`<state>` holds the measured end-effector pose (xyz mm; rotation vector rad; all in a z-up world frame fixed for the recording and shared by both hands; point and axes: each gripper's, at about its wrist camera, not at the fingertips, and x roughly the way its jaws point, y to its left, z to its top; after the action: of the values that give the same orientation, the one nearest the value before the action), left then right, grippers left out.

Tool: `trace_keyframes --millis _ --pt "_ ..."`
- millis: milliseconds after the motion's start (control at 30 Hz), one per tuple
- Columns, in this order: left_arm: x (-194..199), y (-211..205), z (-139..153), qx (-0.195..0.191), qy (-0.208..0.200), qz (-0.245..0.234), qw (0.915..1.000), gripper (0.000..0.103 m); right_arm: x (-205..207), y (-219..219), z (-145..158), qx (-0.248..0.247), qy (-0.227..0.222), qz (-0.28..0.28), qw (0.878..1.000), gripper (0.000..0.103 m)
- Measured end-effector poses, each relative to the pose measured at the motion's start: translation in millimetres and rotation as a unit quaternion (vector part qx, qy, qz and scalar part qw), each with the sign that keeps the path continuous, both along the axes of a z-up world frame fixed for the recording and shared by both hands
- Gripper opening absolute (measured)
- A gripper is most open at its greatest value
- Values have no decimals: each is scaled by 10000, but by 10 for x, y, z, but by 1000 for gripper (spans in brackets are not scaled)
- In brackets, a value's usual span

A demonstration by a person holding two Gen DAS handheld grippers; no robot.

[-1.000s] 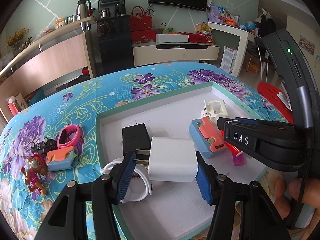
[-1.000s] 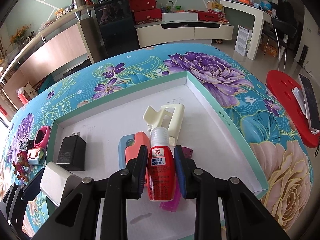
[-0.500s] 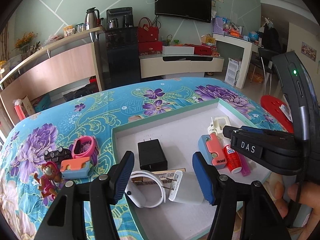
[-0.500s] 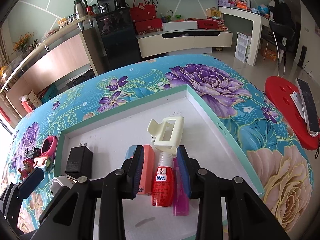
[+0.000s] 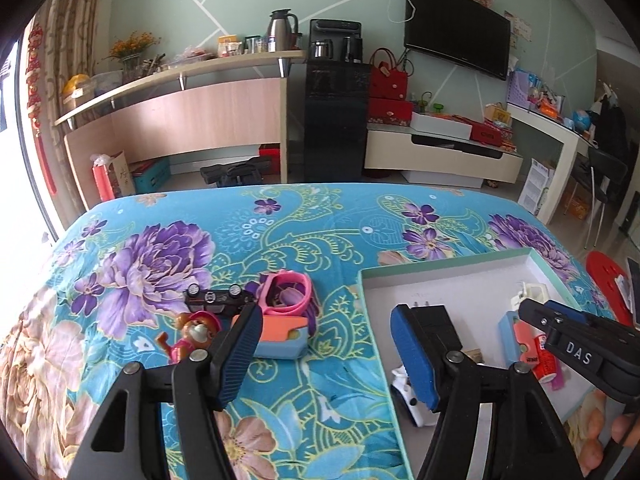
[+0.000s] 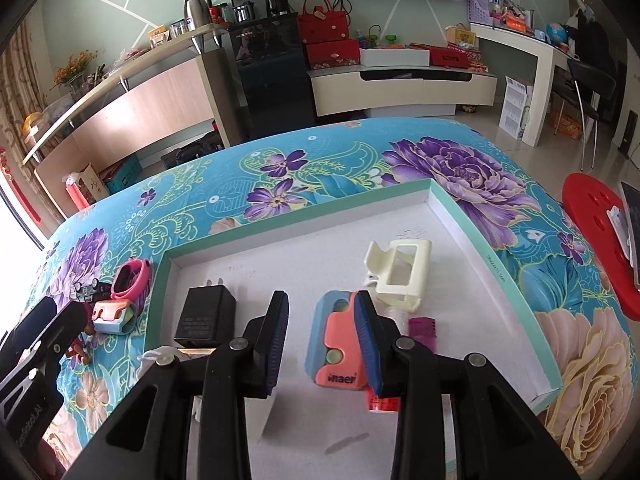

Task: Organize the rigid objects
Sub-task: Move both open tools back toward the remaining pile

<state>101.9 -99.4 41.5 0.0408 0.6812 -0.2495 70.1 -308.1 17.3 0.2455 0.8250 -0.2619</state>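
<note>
My left gripper (image 5: 326, 360) hovers over the flowered cloth left of the white tray (image 5: 440, 270); its jaws are opening with nothing between them. Just beyond it lie an orange-and-blue case (image 5: 280, 336), a pink watch (image 5: 286, 294), a black toy car (image 5: 218, 298) and a toy figure (image 5: 196, 332). The white charger (image 5: 412, 404) lies at the tray's near corner beside the black charger (image 5: 436, 326). My right gripper (image 6: 320, 332) stands open above the tray, touching nothing. A second orange-and-blue case (image 6: 336, 344), a cream hair clip (image 6: 400, 272), a purple lighter (image 6: 422, 328) and a half-hidden red bottle (image 6: 382, 402) lie near it.
A red stool (image 6: 592, 240) with a phone on it stands right of the table. The tray's far half (image 6: 320, 240) holds nothing. The person's fingers (image 5: 624, 432) show at the lower right of the left wrist view. Cabinets and shelves stand beyond the table.
My left gripper let go of the white charger in the tray, widened and swung left over the cloth. My right gripper released the red bottle and drew back slightly.
</note>
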Motion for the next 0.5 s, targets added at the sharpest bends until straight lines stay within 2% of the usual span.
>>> trace_keyframes --millis 133,333,367,400,433,467,500 --pt "69 167 -43 -50 123 299 9995 71 53 156 4 -20 -2 234 9997 35" --pt "119 211 -119 -15 324 440 9985 75 110 252 -35 -74 92 387 9992 36" --pt "127 202 -133 18 352 433 9984 76 116 258 -41 -84 103 393 9991 46" --pt "132 193 -149 53 374 440 9983 83 122 263 -45 -110 106 379 9992 65" --pt "135 191 -162 81 389 461 9981 94 125 267 -47 -149 104 363 9992 74" --pt "137 190 -169 91 392 474 9981 100 123 269 -43 -189 89 341 9992 82" --pt "133 196 -169 80 364 491 9981 103 118 266 -35 -203 68 326 9992 82"
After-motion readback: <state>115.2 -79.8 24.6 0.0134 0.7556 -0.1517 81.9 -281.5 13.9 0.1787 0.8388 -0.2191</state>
